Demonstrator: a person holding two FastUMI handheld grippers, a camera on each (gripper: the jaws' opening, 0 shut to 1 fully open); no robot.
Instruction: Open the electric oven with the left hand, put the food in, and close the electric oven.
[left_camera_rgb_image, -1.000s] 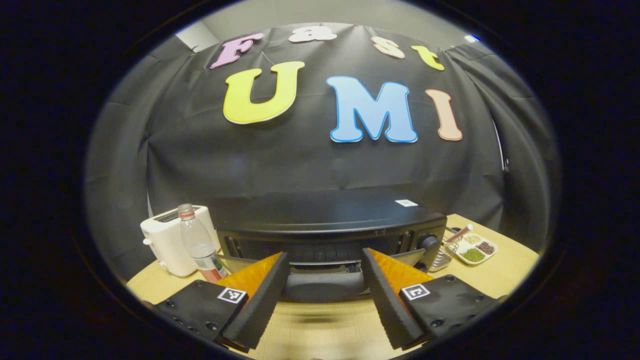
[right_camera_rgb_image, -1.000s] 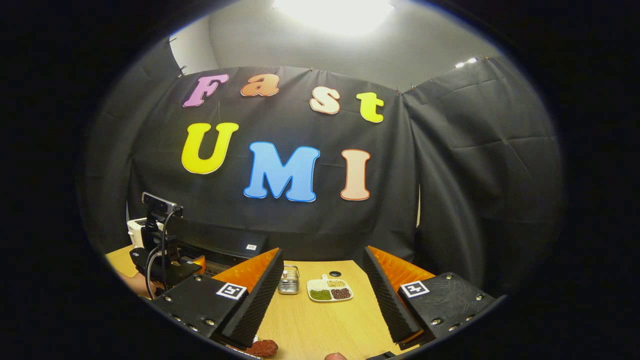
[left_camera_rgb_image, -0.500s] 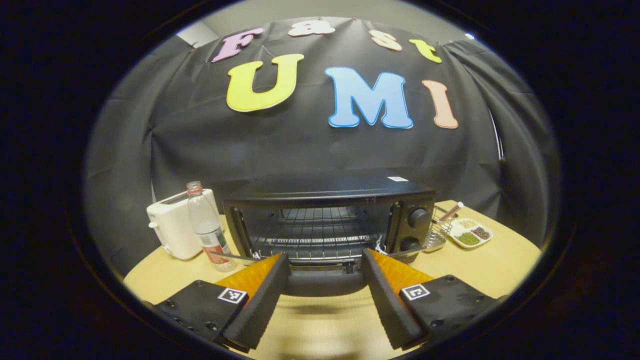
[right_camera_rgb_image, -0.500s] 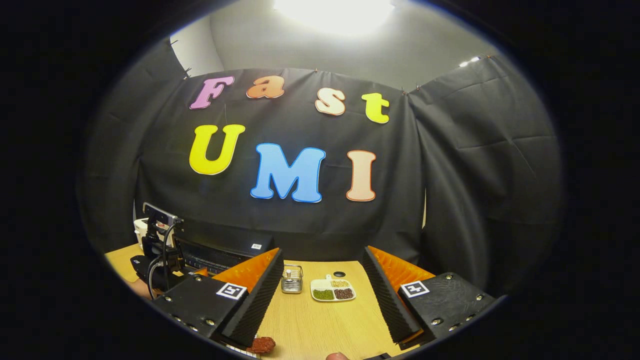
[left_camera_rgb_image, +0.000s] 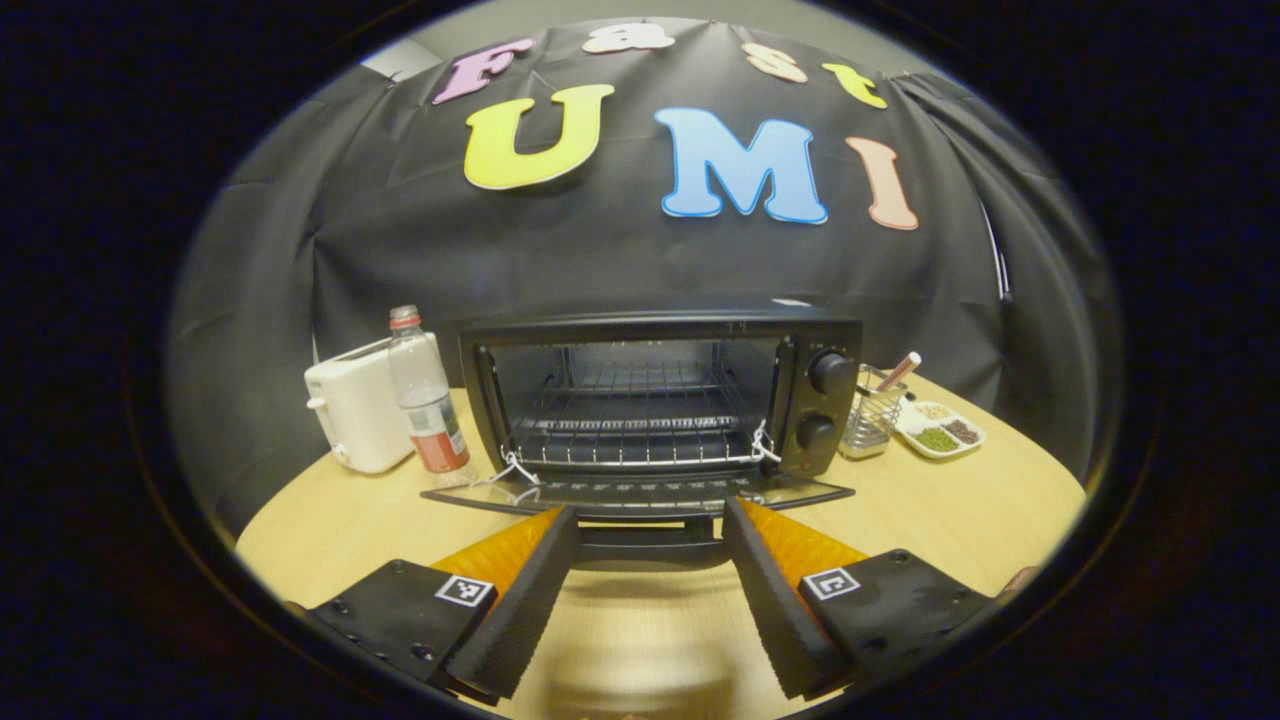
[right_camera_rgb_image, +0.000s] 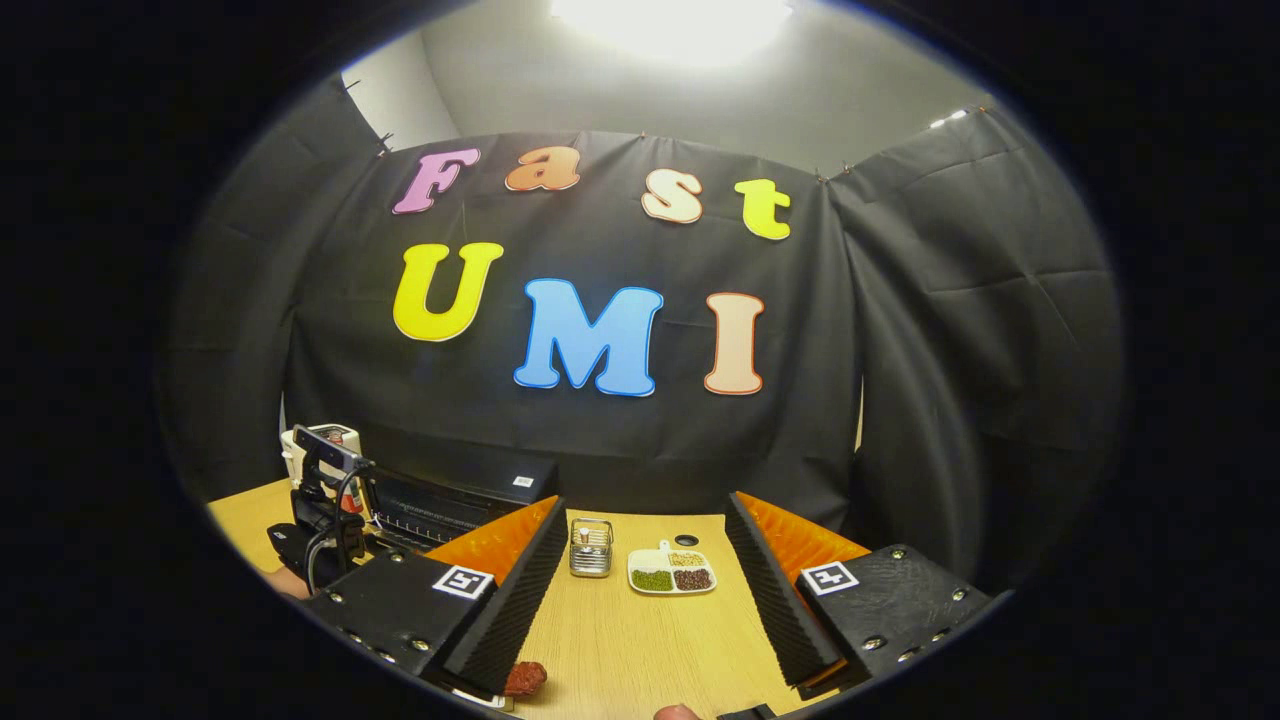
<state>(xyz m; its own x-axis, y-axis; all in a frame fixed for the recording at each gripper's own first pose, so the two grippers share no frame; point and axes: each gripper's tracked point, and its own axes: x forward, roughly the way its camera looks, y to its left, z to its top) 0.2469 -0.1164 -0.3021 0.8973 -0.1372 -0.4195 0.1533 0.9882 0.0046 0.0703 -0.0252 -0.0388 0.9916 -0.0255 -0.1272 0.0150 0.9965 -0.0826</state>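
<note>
Oven (left_camera_rgb_image: 640, 400) door (left_camera_rgb_image: 640, 493) down; left hand-held gripper (left_camera_rgb_image: 645, 590) spread apart before it, right hand-held gripper (right_camera_rgb_image: 640, 600) likewise; food (right_camera_rgb_image: 523, 678) not yet inside.

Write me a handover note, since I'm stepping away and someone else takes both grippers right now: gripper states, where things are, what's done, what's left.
Left gripper: open, holding nothing, just in front of the oven door's handle.
Right gripper: open, holding nothing, above the table.
Electric oven: door folded down flat, wire rack bare.
Food: reddish piece at the near table edge, by the right gripper's left finger.
Done: oven opened.
Left: put the food in, close the door.
</note>
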